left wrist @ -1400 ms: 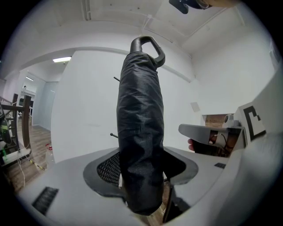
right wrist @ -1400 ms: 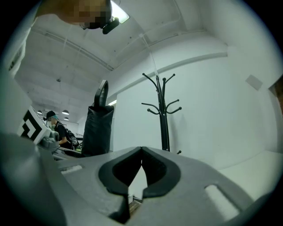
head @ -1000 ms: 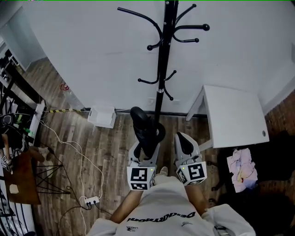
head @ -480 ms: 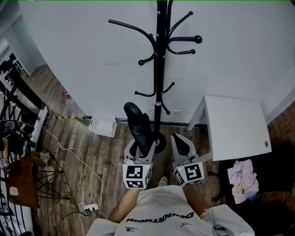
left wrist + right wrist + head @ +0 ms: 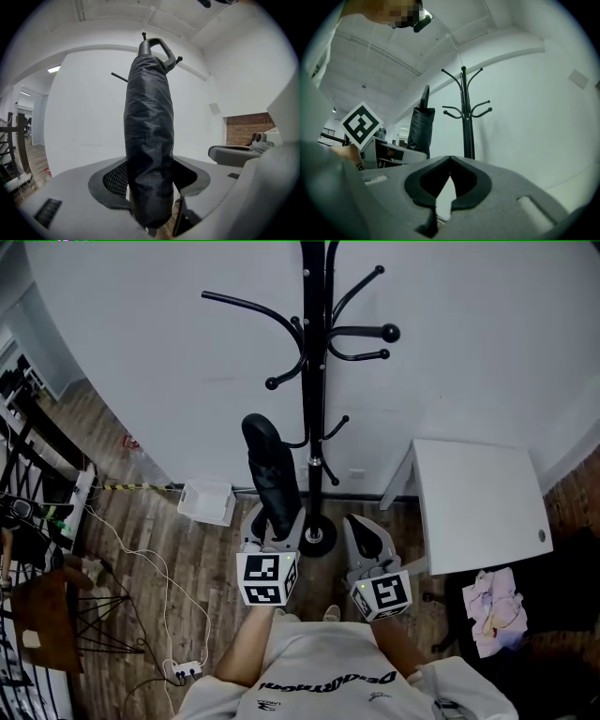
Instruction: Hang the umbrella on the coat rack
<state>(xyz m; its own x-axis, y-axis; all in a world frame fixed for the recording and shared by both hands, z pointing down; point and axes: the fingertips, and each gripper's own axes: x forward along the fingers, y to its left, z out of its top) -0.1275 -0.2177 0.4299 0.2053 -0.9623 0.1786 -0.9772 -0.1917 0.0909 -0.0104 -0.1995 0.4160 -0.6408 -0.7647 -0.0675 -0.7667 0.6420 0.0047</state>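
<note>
A black coat rack [image 5: 313,381] stands against the white wall, its hooks curving out near the top and its round base [image 5: 317,538] on the wood floor. My left gripper [image 5: 269,526] is shut on a folded black umbrella [image 5: 266,468], which stands upright just left of the rack's pole. In the left gripper view the umbrella [image 5: 149,140] fills the jaws, its loop handle [image 5: 157,47] at the top. My right gripper [image 5: 367,538] is shut with nothing in it, right of the base. In the right gripper view the rack [image 5: 465,112] stands ahead and the umbrella [image 5: 421,124] to its left.
A white table [image 5: 478,502] stands against the wall to the right of the rack. A white box [image 5: 208,501] sits at the wall's foot on the left. Cables and a power strip [image 5: 187,669] lie on the floor, a cloth heap [image 5: 495,601] at the right.
Both grippers have moved toward the wall and the rack. The umbrella has come closer to the rack's pole and stands a little higher. The left gripper's hold on it is unchanged.
</note>
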